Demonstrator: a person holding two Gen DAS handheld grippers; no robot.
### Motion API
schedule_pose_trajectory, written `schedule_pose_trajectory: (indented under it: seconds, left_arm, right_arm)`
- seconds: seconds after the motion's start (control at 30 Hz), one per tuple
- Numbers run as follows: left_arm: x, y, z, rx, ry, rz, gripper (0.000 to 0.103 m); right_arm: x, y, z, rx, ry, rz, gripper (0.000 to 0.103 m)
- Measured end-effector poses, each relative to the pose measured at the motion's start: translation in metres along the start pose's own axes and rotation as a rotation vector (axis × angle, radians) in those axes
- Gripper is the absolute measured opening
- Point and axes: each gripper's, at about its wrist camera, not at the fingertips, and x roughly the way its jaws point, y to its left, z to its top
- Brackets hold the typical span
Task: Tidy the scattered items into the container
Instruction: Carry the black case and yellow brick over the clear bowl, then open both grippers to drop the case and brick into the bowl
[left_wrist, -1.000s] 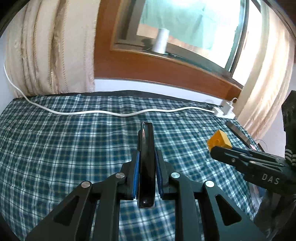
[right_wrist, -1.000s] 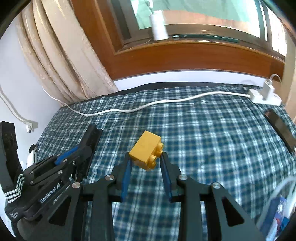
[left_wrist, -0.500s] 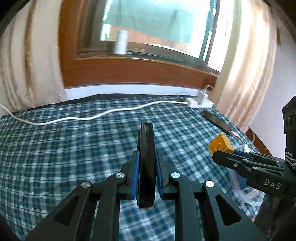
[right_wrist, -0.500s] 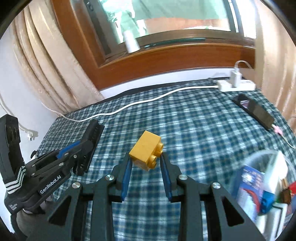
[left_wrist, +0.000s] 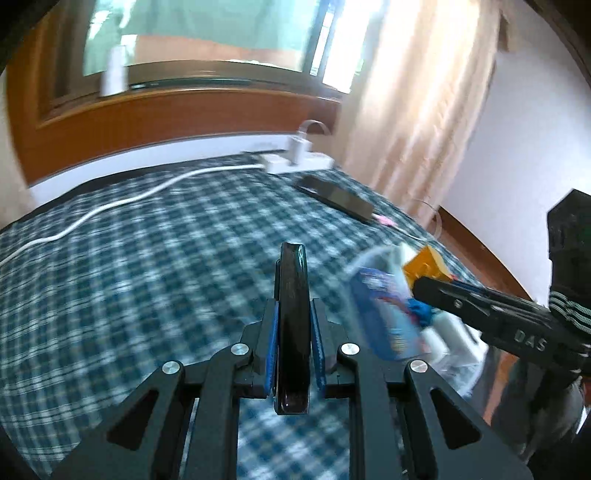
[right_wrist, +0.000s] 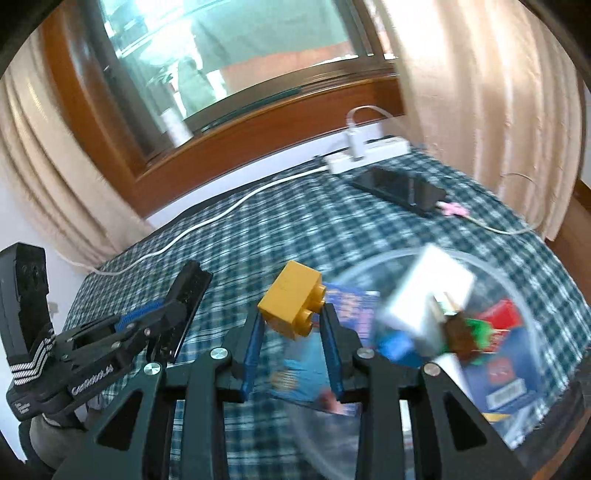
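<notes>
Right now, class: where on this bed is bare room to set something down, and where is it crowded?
Free: the checked bedspread between the white cable and the left gripper. Crowded: the clear container, already full, and the corner with the power strip and phone.

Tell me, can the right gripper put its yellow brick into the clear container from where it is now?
Probably yes. The right gripper is shut on the yellow brick just beside the clear container, whose top is open. Nothing stands between them; the left gripper with its black slab is on the other side.
</notes>
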Motion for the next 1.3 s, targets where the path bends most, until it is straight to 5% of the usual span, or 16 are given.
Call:
schedule_pose_trajectory:
  seconds: [0.57, 1.3]
  left_arm:
    - [0.04, -0.103, 0.004, 0.109, 0.096, -0.165, 0.018]
    - [0.074, -0.125, 0.003, 0.094, 0.138, -0.127, 0.019]
  right_arm:
    - [-0.023, -0.091, -0.009, 0.122, -0.028, -0.066, 0.034]
    - [-0.011, -0.113, -0.003, 0.098, -0.022, -0.086, 0.035]
